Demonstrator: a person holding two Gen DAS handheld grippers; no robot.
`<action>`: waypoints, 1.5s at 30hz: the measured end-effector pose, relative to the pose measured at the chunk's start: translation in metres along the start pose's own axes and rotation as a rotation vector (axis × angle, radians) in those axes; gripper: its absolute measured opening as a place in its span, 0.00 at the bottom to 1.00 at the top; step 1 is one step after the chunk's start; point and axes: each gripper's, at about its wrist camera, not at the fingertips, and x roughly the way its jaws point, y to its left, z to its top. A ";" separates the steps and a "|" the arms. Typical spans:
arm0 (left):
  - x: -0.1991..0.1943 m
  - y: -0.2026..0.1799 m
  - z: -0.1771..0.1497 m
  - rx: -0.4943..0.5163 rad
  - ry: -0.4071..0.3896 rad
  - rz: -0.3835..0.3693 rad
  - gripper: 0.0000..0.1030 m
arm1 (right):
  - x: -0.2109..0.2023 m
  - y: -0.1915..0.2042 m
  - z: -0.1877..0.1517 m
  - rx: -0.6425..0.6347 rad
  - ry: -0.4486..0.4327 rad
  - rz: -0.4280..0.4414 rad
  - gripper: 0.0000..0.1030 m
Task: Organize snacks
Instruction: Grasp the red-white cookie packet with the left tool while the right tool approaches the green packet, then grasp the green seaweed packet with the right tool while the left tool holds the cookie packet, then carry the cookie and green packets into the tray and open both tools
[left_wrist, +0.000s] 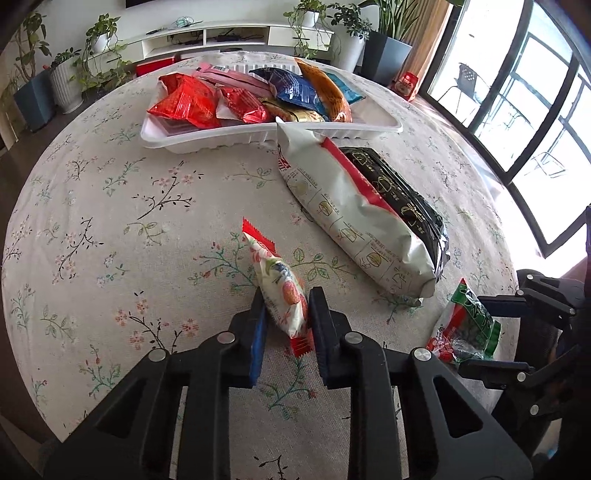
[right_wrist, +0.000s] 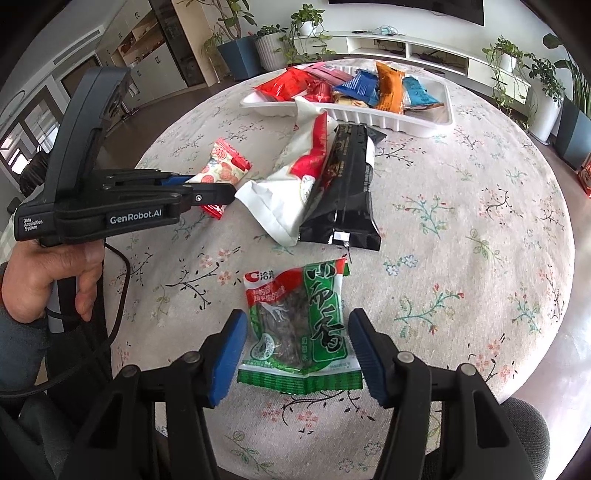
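Observation:
A small white packet with a strawberry print and red ends (left_wrist: 280, 284) lies on the flowered tablecloth. My left gripper (left_wrist: 287, 295) is shut on it, the blue pads pressing both of its sides; the right wrist view shows the same grip (right_wrist: 214, 186). A green snack packet (right_wrist: 295, 325) lies flat between the fingers of my right gripper (right_wrist: 295, 317), which stands open astride it. A long white bag (left_wrist: 351, 210) and a black bag (left_wrist: 402, 195) lie side by side beyond. At the far side, a white tray (left_wrist: 221, 142) holds several red, blue and orange packets.
The round table's edge curves close on every side. A person's hand (right_wrist: 44, 277) holds the left gripper's handle, with a cable trailing below. Potted plants and a low white cabinet (left_wrist: 221, 37) stand behind the table. A red box (left_wrist: 406, 85) sits by the window.

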 end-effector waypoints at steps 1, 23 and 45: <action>0.000 0.002 0.001 -0.009 -0.004 0.007 0.25 | 0.000 0.000 0.000 0.004 0.001 0.001 0.60; 0.001 0.018 0.004 0.015 -0.048 -0.002 0.27 | 0.000 0.001 0.001 -0.012 0.007 -0.021 0.24; -0.073 0.050 0.004 -0.075 -0.192 -0.076 0.27 | -0.050 -0.020 0.005 0.154 -0.124 0.103 0.17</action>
